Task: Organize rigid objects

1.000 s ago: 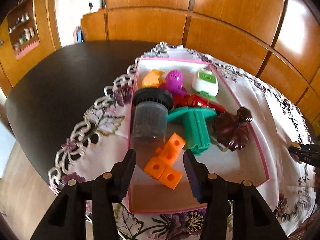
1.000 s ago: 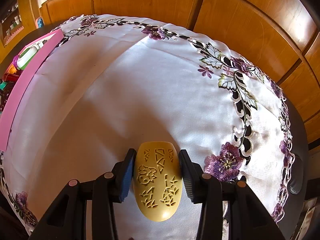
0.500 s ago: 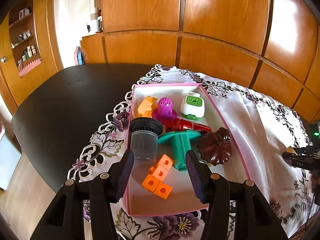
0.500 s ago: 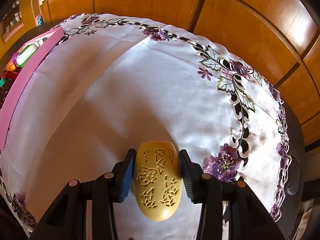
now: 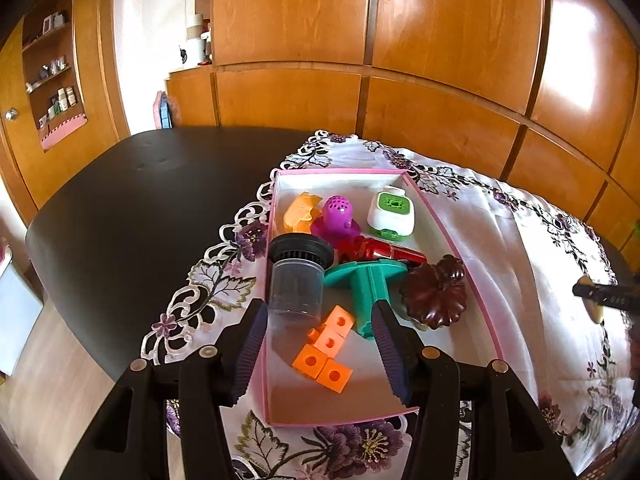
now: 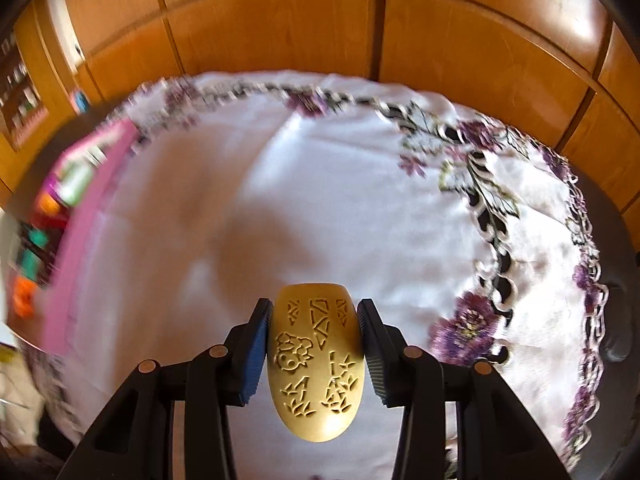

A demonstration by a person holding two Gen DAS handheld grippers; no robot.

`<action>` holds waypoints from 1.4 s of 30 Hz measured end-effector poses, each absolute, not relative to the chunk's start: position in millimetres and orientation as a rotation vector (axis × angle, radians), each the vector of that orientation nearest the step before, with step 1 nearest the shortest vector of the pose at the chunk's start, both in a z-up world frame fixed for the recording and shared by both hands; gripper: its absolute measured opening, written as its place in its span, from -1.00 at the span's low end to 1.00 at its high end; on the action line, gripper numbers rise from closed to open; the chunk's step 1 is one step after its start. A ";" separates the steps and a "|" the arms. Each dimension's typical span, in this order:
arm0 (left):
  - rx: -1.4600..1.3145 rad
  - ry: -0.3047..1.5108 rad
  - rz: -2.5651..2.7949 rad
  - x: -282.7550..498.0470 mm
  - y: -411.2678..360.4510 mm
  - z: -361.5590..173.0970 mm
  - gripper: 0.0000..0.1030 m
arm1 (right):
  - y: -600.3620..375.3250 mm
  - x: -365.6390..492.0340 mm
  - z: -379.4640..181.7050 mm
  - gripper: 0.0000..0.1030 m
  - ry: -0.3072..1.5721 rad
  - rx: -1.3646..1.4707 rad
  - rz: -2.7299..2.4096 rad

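My right gripper [image 6: 314, 312] is shut on a yellow carved oval piece [image 6: 315, 360] and holds it above the white embroidered tablecloth [image 6: 320, 184]. My left gripper [image 5: 318, 312] is open and empty above the near end of a pink-rimmed tray [image 5: 464, 256]. The tray holds orange cubes [image 5: 326, 350], a dark jar [image 5: 298, 280], a green spool [image 5: 366, 284], a brown leaf dish [image 5: 436, 292], a red toy [image 5: 378, 250], a purple toy [image 5: 336, 216], an orange piece [image 5: 302, 212] and a white-green box [image 5: 392, 212]. The tray also shows blurred at the left of the right wrist view [image 6: 76, 232]. The right gripper shows at the right edge of the left wrist view [image 5: 600, 294].
The tablecloth [image 5: 500, 232] covers the right part of a dark table [image 5: 140, 200]. Wooden panel walls [image 5: 440, 60] stand behind the table. A shelf with small items [image 5: 56, 80] is at the far left.
My left gripper has risen and drawn back from the tray, still open. My right gripper has lifted the yellow piece off the cloth and the view is swinging; the tray now shows larger at left.
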State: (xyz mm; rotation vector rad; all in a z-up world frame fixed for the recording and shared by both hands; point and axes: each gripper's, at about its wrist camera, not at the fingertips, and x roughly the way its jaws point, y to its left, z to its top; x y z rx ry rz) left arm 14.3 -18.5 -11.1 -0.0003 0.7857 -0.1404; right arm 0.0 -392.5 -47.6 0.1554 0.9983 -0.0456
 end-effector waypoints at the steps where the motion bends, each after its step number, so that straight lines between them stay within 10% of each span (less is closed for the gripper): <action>1: -0.002 0.785 -0.138 14.3 -17.5 -11.2 0.07 | -385.0 0.0 -40.7 -0.16 0.981 0.160 -0.021; 11: -0.047 0.768 -0.073 12.4 4.5 -9.3 0.48 | -236.0 12.6 17.6 -0.16 0.845 0.067 0.401; 21: -0.100 0.773 0.019 8.5 37.3 -12.7 0.98 | -120.7 36.3 -39.4 -0.16 0.977 -0.146 0.480; 42: -0.090 0.717 0.114 -6.0 30.2 -5.7 0.99 | -142.7 3.6 -7.5 -0.05 0.793 -0.121 0.302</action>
